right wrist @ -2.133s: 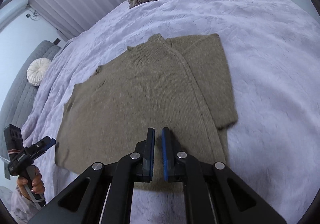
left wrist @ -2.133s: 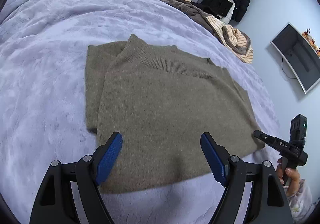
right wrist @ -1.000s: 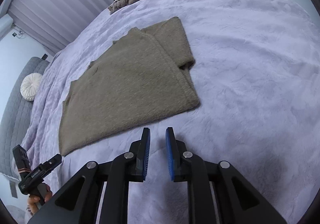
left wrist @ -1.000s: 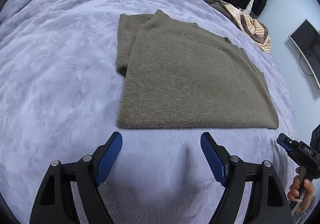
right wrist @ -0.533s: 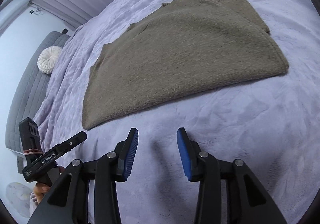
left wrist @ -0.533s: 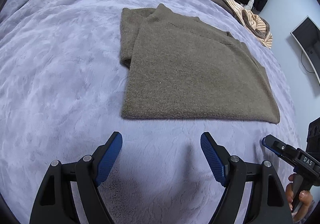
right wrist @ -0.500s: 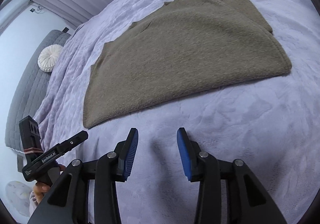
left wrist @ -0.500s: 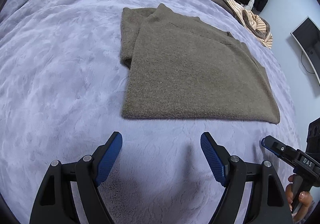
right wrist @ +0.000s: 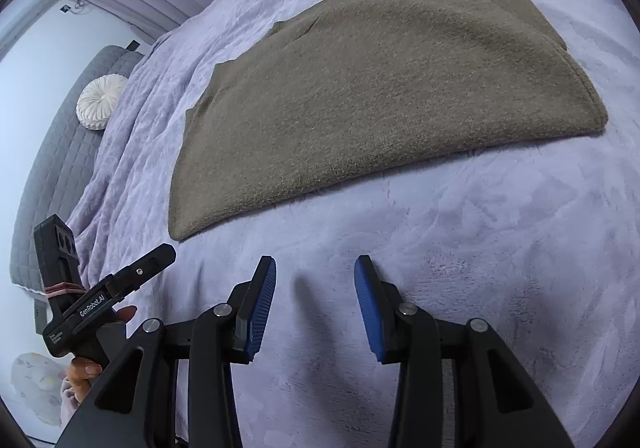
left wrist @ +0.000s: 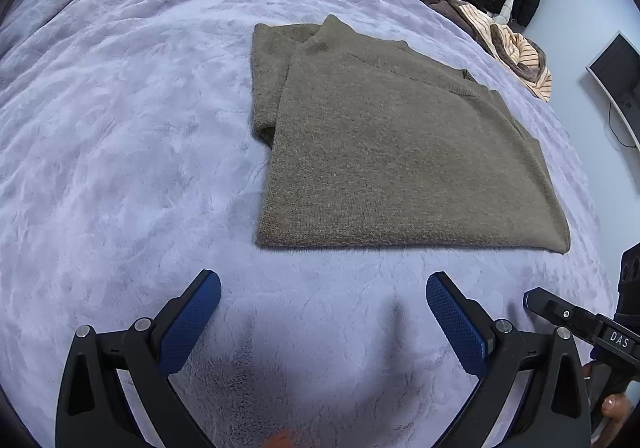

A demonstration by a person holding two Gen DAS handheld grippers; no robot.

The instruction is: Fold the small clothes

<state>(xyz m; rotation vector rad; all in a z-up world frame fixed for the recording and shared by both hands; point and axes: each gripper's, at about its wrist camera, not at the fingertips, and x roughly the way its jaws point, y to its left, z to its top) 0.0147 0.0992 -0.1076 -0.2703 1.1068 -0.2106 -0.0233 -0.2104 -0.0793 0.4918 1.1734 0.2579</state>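
Grippers (left wrist: 323, 310) (right wrist: 315, 302) angled down, short of sweater (left wrist: 400, 144).

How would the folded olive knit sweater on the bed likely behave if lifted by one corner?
The sweater is soft knit lying flat, so it would probably droop. Its layers look loose, so the fold may open. Fuzzy knit seems unlikely to slip.

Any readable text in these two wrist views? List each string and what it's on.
"DAS" – white letters on the arm of the right claw, seen from the left wrist view.
"GenRobot.AI" – white letters on the arm of the left claw, seen from the right wrist view.
Small white print lower on the left claw's body – too small to read.
No readable text on the olive knit sweater or the lilac bedspread.
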